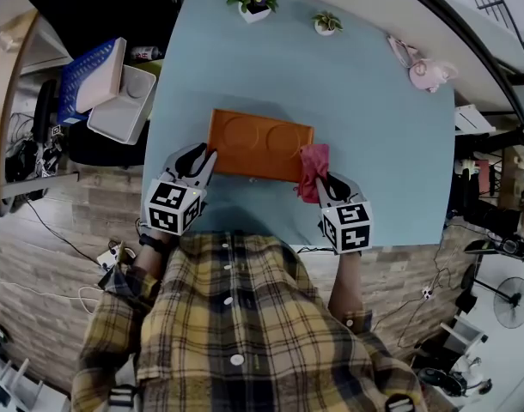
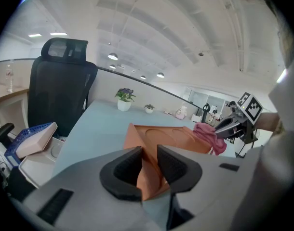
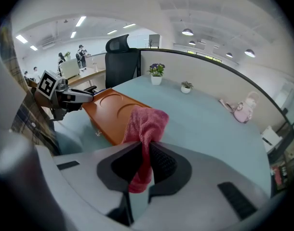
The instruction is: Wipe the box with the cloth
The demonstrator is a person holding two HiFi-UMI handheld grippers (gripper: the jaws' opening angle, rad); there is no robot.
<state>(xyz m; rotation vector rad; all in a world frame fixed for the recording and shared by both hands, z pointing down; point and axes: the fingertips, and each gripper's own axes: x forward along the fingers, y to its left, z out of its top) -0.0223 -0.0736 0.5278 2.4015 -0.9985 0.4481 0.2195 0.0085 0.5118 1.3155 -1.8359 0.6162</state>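
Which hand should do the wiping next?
Right. The right tool pinches the pink cloth at one end of the orange box; the left tool is busy gripping its other end, likely steadying it.

The left gripper point(image 1: 207, 156) is held at the near left, its jaws seemingly closed on a corner of the box point(image 1: 260, 144). The right gripper point(image 1: 320, 181) is tilted downward, its jaws clamped on the cloth point(image 1: 313, 161).

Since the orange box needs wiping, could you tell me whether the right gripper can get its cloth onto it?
Probably yes: the right gripper, shut on the pink cloth, is beside the orange box with nothing between.
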